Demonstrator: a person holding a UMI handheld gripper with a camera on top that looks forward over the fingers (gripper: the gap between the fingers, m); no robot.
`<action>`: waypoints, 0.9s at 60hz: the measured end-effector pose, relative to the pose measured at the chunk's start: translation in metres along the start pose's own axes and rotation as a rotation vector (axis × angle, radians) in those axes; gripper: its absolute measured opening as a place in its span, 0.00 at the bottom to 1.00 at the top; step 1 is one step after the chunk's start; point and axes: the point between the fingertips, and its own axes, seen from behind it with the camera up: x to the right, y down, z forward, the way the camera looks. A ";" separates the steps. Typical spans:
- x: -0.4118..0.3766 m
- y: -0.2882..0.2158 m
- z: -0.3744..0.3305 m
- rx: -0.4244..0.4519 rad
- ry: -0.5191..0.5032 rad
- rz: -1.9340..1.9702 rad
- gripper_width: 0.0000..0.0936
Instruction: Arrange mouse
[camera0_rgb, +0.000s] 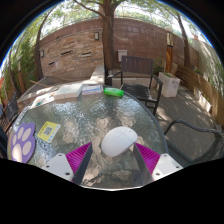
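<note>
A round glass-topped table (95, 128) filled the lower part of the gripper view, its surface glossy and dappled with reflections of tree branches and sky. At its far left edge lay a flat purple mat (22, 142) printed with a pale paw shape, its outline rounded. Just to the right of that sat a small yellow square (48, 130), flat like a card or sticky pad; its material could not be told. Farther back, near the table's far rim, a pale flat rectangular thing (70, 90) and a whitish box-like thing (91, 88) lay side by side, and to their right a small green cylinder-like item (114, 92) rested on the glass.

The mouse (118, 140), smooth, white and oval, lay on the glass just ahead of the fingertips and between the lines of the two fingers. The gripper (113, 157) had its fingers spread apart, with a gap on each side of the mouse, and neither finger was pressing on it. The left pad (80, 155) and the right pad (147, 153) showed as magenta wedges with a ribbed texture.

Beyond the table stood a dark metal chair (138, 72) with an open frame, and to its right a pale bin-like container (170, 84), whose contents could not be seen. A brick wall (70, 45) and a rough tree trunk (107, 30) rose behind, over a paved patio.
</note>
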 end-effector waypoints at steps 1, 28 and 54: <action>0.001 -0.003 0.003 0.002 0.004 0.004 0.90; -0.009 -0.031 0.049 0.033 0.055 -0.060 0.47; -0.033 -0.181 -0.082 0.301 0.197 0.086 0.38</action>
